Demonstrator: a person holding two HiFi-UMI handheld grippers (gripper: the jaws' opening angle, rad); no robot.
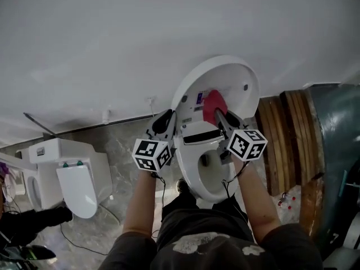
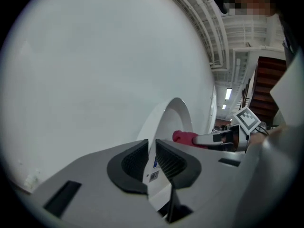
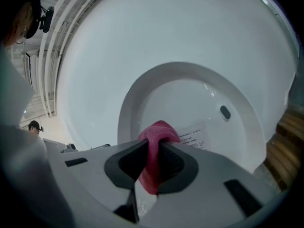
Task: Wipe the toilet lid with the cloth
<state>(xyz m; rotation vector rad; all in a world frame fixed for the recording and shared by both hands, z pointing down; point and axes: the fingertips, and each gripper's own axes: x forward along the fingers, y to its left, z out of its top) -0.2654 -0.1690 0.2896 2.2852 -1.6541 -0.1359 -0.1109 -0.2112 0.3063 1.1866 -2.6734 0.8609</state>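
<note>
The head camera looks steeply down on the raised toilet lid (image 1: 225,77), the left gripper (image 1: 167,118) and the right gripper (image 1: 220,116). Each gripper camera sits close behind its own fingers (image 2: 133,163), facing that lid, which all views share.

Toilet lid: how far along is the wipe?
Done: the toilet lid stands raised, and the right gripper is shut on the red cloth. In hand: the cloth sits at the lid's inner face, beside the label. The left gripper, shut, is at the lid's left edge. To do: wiping across that face. No streaks show, so coverage can't be judged.
</note>
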